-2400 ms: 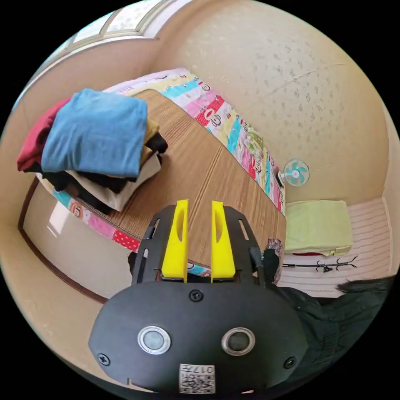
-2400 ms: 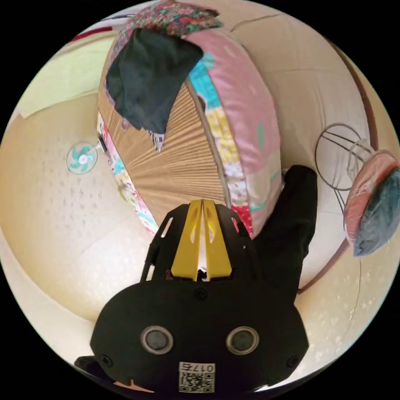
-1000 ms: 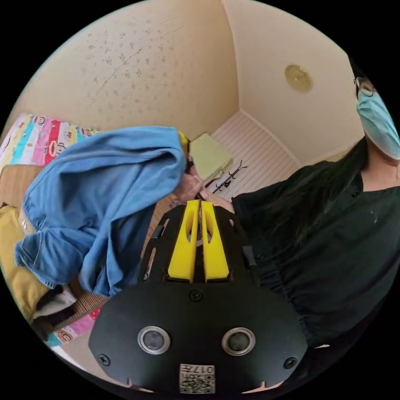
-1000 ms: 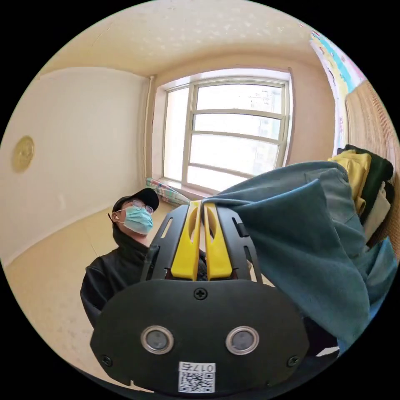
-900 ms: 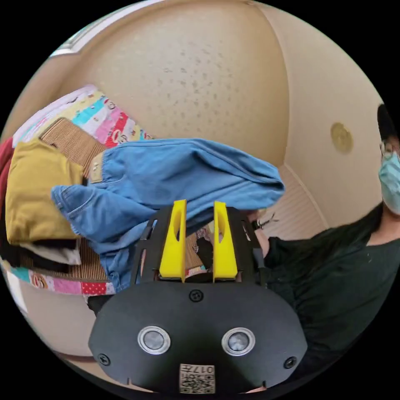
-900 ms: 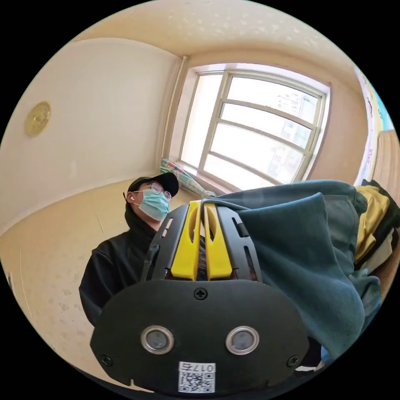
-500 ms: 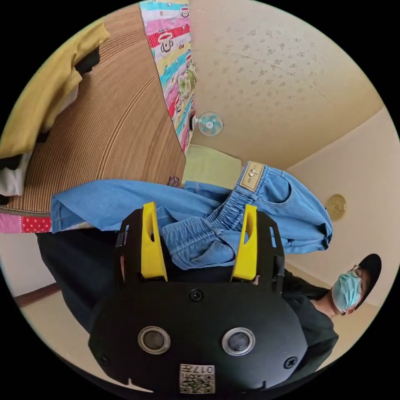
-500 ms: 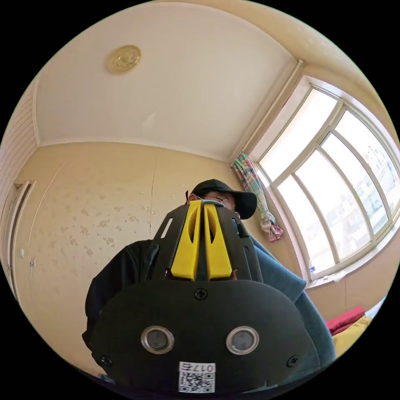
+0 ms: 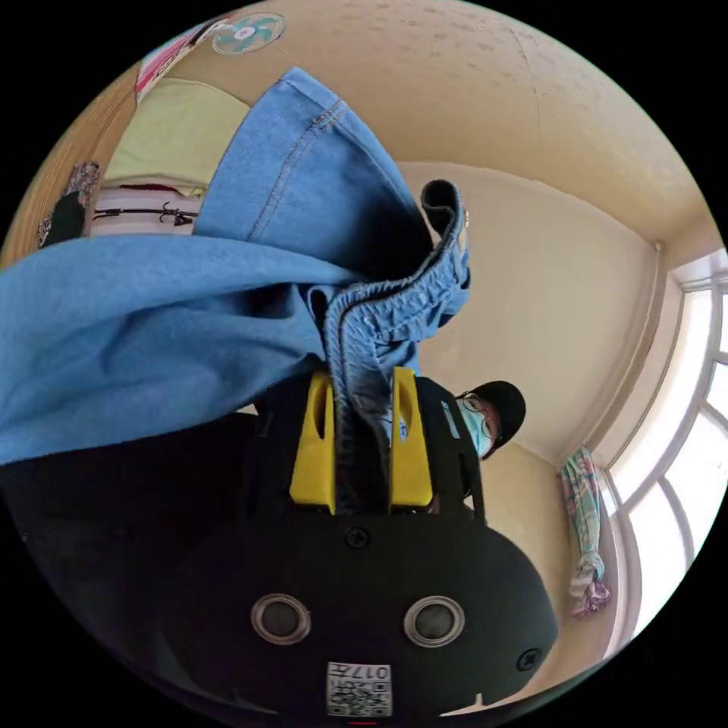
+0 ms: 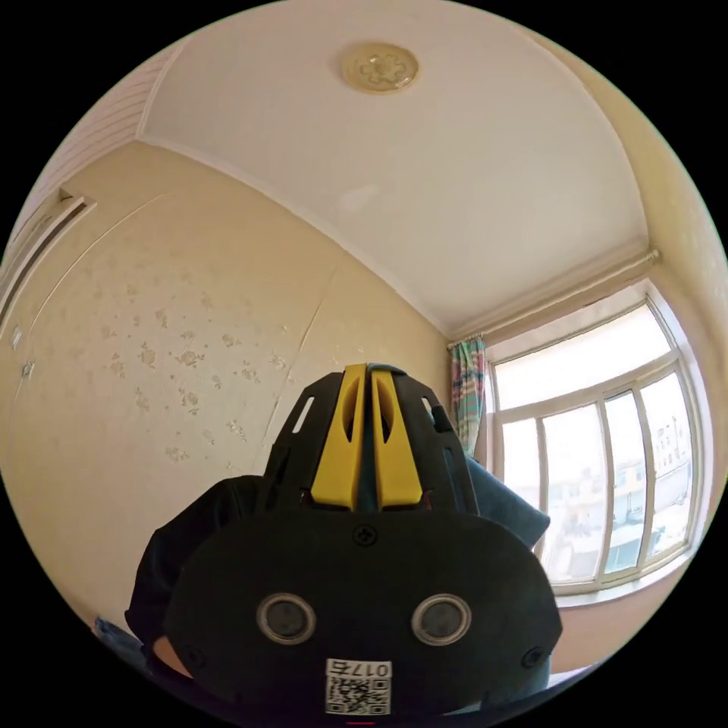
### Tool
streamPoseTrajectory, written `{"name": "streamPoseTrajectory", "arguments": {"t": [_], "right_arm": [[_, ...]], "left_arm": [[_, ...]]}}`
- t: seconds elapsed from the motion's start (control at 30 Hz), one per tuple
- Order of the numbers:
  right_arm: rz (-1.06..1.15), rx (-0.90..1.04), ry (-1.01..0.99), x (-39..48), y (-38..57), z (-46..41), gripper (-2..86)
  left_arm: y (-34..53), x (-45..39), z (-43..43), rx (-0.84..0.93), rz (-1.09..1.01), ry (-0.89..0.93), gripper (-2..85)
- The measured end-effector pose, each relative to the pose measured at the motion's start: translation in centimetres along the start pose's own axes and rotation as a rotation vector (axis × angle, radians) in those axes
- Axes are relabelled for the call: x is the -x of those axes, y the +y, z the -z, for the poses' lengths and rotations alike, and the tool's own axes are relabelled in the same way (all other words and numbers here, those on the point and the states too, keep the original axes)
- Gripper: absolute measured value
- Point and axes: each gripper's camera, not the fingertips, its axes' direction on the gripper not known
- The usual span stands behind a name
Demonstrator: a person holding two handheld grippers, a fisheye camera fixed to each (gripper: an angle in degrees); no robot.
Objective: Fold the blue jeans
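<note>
we've both grippers, left (image 9: 362, 375) and right (image 10: 367, 369), pinching the jeans (image 9: 152, 318); a thin right-hand bite could slip mid-lift.

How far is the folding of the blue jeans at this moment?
Done: the blue jeans are picked up, hanging in the air. In hand: the left gripper is shut on the gathered waistband; the right gripper pinches blue cloth. Left: no fold is made yet.

The blue jeans (image 9: 152, 318) are mid-blue denim with paler stitching. Both pairs of jaws are yellow on black bodies. The curtain (image 10: 468, 394) is striped in several colours.
</note>
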Motion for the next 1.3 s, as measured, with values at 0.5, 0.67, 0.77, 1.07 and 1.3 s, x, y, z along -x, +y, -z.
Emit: {"name": "streamPoseTrajectory", "arguments": {"t": [0.5, 0.67, 0.77, 1.07, 1.3], "right_arm": [[-0.299, 0.479, 1.063, 22.2, 12.1, 5.5, 1.4], [-0.385, 0.857, 1.184, 23.6, 17.7, 2.7, 2.2], [-0.353, 0.828, 1.081, 23.8, 18.9, 2.7, 2.4], [-0.702, 0.169, 0.76, 11.7, 26.6, 12.5, 21.3], [-0.869, -0.077, 0.42, 5.9, 33.8, 14.0, 14.0]], "left_arm": [[8.0, -14.4, -1.7, -0.279, -0.675, -0.791, 5.0], [8.2, -12.5, -7.8, -0.006, -0.928, -0.473, 4.8], [8.0, -11.3, -13.0, 0.235, -1.023, -0.345, 4.7], [5.8, 3.5, -26.5, 0.54, -0.79, -0.413, 4.9], [4.9, 10.6, -26.7, 0.402, -0.554, -0.534, 5.0]]}}
